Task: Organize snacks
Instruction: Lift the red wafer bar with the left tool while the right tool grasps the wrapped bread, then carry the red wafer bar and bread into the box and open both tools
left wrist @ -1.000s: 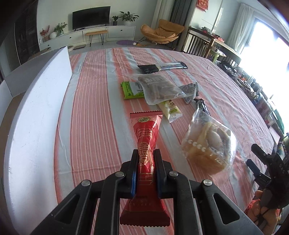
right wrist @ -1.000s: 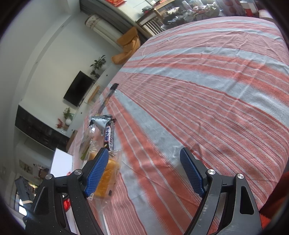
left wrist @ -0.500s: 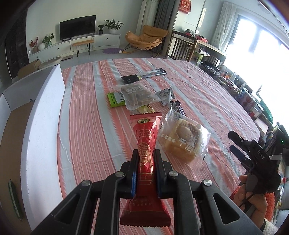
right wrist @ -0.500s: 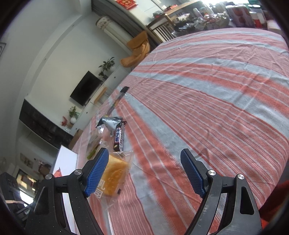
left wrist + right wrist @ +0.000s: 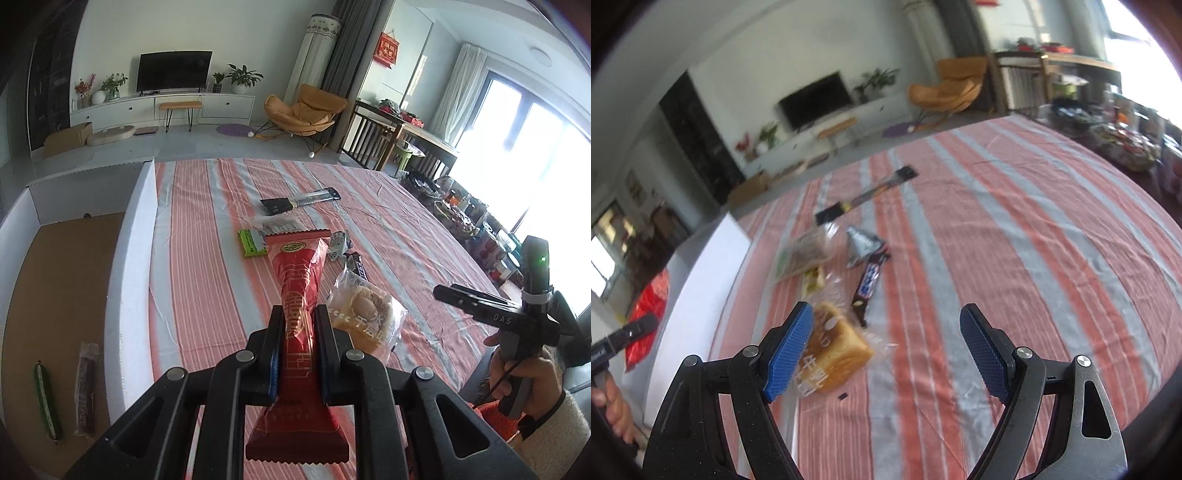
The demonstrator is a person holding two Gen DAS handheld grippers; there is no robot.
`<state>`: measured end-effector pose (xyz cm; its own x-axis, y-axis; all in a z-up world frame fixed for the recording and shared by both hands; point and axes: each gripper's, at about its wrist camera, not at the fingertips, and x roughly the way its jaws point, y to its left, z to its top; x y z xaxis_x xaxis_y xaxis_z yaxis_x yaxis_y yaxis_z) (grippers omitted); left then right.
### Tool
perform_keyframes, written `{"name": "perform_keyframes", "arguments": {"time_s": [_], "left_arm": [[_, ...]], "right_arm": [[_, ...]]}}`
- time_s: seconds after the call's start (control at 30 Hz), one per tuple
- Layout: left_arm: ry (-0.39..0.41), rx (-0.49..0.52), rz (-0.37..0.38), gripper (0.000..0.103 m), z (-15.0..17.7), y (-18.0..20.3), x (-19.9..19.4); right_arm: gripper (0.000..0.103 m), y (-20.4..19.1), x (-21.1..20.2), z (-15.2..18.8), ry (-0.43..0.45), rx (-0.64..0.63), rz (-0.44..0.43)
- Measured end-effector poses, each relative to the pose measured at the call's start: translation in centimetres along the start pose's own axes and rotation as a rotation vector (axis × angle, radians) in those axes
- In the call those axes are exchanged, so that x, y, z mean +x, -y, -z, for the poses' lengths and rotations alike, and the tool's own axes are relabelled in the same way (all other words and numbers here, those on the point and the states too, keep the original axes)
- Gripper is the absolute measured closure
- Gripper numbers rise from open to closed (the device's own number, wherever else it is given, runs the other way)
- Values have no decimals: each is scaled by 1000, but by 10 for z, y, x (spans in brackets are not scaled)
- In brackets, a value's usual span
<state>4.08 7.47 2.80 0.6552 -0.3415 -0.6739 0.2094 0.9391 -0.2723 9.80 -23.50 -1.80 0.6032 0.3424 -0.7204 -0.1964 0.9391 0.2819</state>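
Red foil is what your left gripper is clamped on: the red snack packet stands pinched at its waist between the two jaws, its crimped top edge pointing away from you and its lower end hanging below the fingers, off the cloth. Just left of it runs the white wall of the cardboard box, and on the box's brown floor lie a green sausage stick and a dark red one, side by side near the close end.

Your right gripper has its blue pads spread wide with nothing between them, held above the striped tablecloth. Just past its left finger sits the bagged sponge cake, resting on the cloth. Beyond the cake you have a dark chocolate bar, a silver wrapper touching the bar's far end, a clear bag of brownish snacks, and farther off a long black packet lying alone. From the left wrist view a green packet shows partly behind the red one.
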Motion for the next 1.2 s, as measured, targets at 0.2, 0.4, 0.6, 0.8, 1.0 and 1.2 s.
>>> {"name": "perform_keyframes", "arguments": {"time_s": [0.2,0.4,0.6,0.8,1.0,1.2], "left_arm": [[11,-14,-4,88,4,-12,-17],[54,-25,-64,88,9,-35,-45],[43,-64,-119,88,23,-61,-53],[39,-98,-110,88,28,-72,-55],[56,-118,-137,88,27,-89,-66],[73,-145,-192,88,20,-119,-85]], "right_arm": [[19,-51,68,0,-214,-268,73],[20,-51,101,-2,-298,-265,52],[20,-83,100,16,-307,-362,127],[22,-92,117,33,-340,-485,334],[31,-81,77,21,-245,-217,184],[31,-151,3,-7,-122,-134,-154]]}}
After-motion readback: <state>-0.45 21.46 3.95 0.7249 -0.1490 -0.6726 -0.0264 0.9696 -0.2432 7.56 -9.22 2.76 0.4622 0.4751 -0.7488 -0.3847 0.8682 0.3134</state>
